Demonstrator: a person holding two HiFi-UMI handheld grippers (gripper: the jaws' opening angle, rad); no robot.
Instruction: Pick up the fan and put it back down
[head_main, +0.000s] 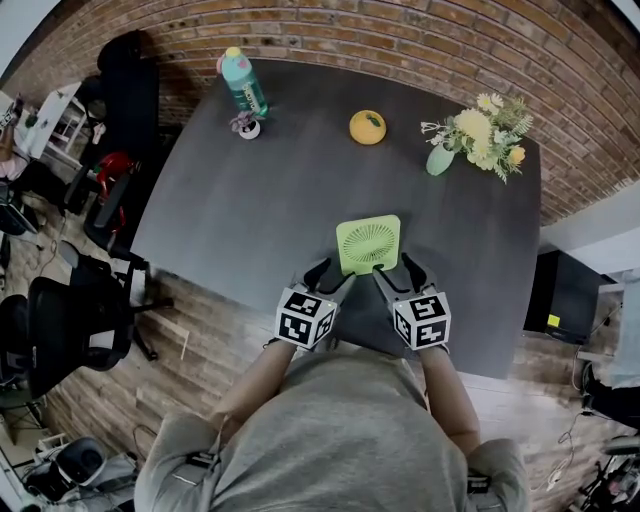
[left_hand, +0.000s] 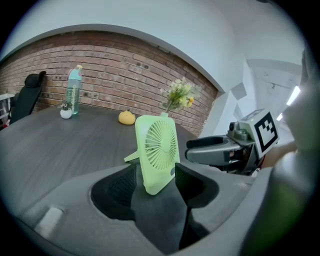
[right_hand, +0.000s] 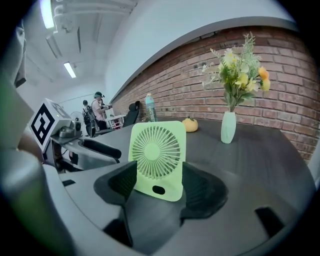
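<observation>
Fan (head_main: 368, 243), propped upright on the table (head_main: 250, 200) at lower centre, is flanked by the left gripper (head_main: 335, 278) and right gripper (head_main: 398, 272), jaws spread wide, clamping nothing, apparently for an even two-sided hold.

Grey T-shirt (head_main: 340, 430); left gripper (head_main: 335, 277) and right gripper (head_main: 395, 275) bear marker cubes (head_main: 305, 318).

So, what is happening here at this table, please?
A person holds a gripper in each hand at a dark grey table. The left gripper and right gripper, jaws apart, sit at the near corners of a small square light-green fan, which stands propped on the table. Neither grips it yet.
</observation>
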